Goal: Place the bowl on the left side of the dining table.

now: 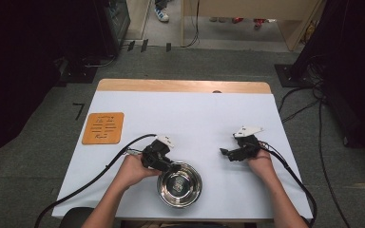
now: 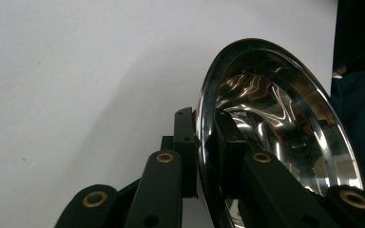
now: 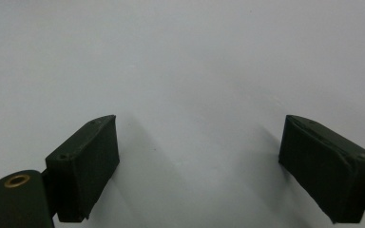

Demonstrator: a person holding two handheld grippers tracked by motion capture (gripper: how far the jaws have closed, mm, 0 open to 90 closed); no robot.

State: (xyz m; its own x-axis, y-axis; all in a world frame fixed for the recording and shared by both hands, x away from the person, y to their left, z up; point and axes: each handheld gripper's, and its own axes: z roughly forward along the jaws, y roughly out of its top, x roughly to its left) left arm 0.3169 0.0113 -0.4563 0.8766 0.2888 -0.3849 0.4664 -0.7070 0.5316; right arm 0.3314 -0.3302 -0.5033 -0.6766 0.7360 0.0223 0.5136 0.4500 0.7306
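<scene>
A shiny steel bowl (image 1: 179, 185) rests on the white table near its front edge. My left gripper (image 1: 172, 167) sits at the bowl's upper left rim, shut on it. In the left gripper view the bowl (image 2: 275, 123) has its rim pinched between the two black jaws, one pad outside the wall and one inside; my left gripper (image 2: 204, 137) clamps the thin metal edge. My right gripper (image 1: 224, 152) hovers over bare table to the right of the bowl, pointing left. In the right gripper view my right gripper (image 3: 199, 161) stands wide open with nothing between its pads.
An orange card (image 1: 103, 128) with printed marks lies at the table's (image 1: 195, 114) left side. A wooden strip (image 1: 183, 86) runs along the far edge. Black cables trail from both grippers off the table's front corners. Dark equipment and floor cables surround the table.
</scene>
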